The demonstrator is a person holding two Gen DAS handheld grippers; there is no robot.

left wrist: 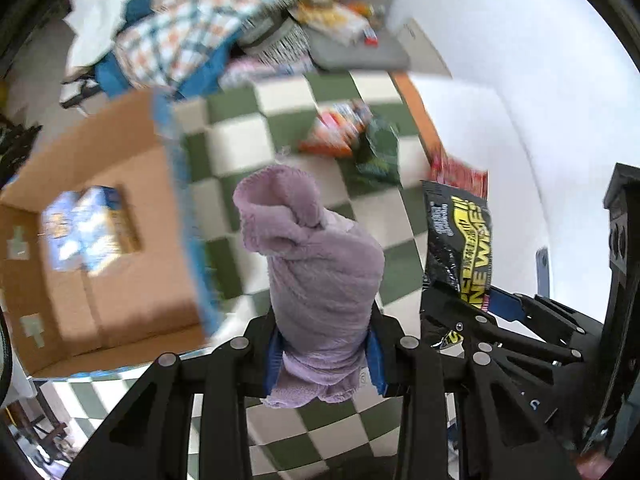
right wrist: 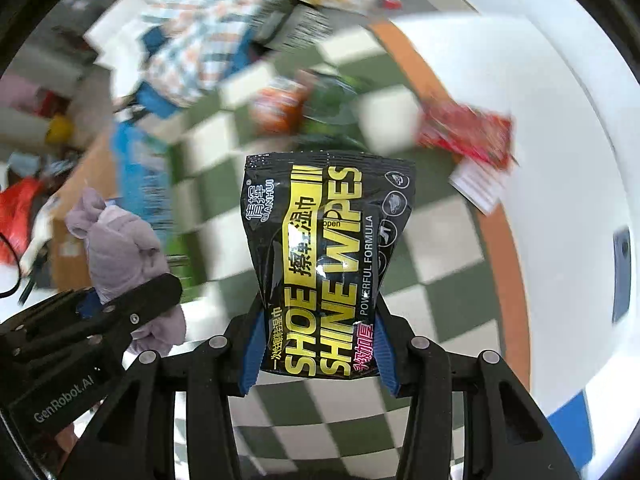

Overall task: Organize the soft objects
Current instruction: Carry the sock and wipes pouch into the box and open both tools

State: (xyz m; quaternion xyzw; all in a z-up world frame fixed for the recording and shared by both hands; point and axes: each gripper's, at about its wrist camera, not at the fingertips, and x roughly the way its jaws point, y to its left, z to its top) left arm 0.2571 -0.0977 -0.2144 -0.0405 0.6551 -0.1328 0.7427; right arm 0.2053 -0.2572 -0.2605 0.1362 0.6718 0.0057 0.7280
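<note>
My left gripper (left wrist: pixel 324 354) is shut on a rolled lilac towel (left wrist: pixel 316 264) and holds it above the green-and-white checked cloth (left wrist: pixel 248 128). My right gripper (right wrist: pixel 316 344) is shut on a black and yellow shoe shine wipes pack (right wrist: pixel 324 256), also held above the cloth. The pack shows at the right of the left wrist view (left wrist: pixel 460 236). The towel and left gripper show at the left of the right wrist view (right wrist: pixel 120 248). An open cardboard box (left wrist: pixel 104 240) with a blue-white pack (left wrist: pixel 86 232) inside lies left of the towel.
Orange and green snack packets (left wrist: pixel 352 136) and a red packet (left wrist: pixel 460 172) lie on the cloth further off. A plaid cloth pile (left wrist: pixel 188 28), a brush and a grey tray (left wrist: pixel 360 48) with packets sit at the far end. White wall to the right.
</note>
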